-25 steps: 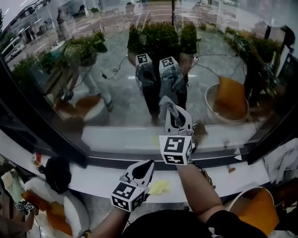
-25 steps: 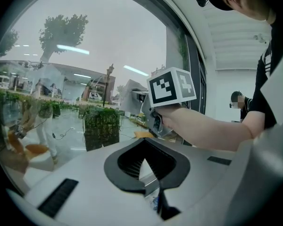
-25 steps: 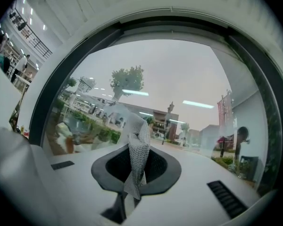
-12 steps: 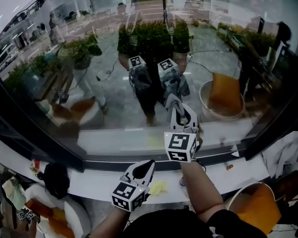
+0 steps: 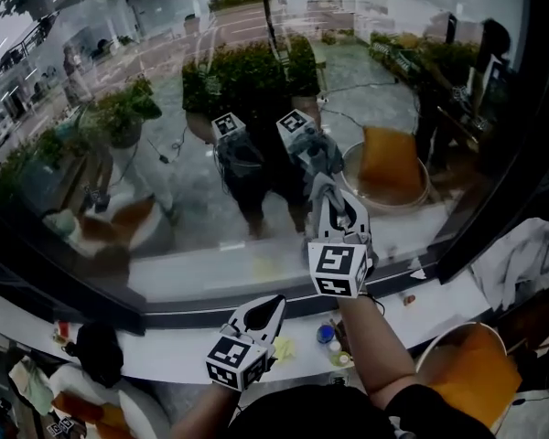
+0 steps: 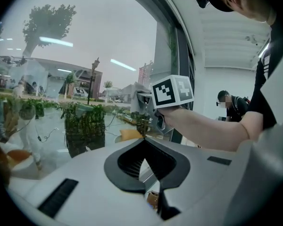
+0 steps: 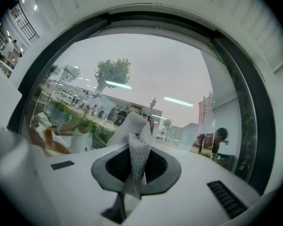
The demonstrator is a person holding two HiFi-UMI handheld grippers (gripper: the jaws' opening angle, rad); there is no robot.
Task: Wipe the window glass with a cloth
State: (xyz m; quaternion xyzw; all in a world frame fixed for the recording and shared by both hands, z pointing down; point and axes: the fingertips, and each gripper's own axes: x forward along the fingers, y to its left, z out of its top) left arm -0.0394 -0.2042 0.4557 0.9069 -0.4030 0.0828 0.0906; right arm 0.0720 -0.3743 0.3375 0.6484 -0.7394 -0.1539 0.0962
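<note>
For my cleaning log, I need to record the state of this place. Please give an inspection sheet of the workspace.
Surface: window glass, full of reflections; white sill below.
Job's things: grey cloth, held up at the glass.
Clutter: yellow scrap, small containers on the sill.
Grippers: right gripper shut on the grey cloth; left gripper shut, empty.
Cables: nothing seen on the sill.
Surroundings: orange cushion, white fabric at right.

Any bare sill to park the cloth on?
Yes: the white sill is bare between the dark object and the left gripper. It is crowded by the right forearm: yellow scrap, small bottles.
</note>
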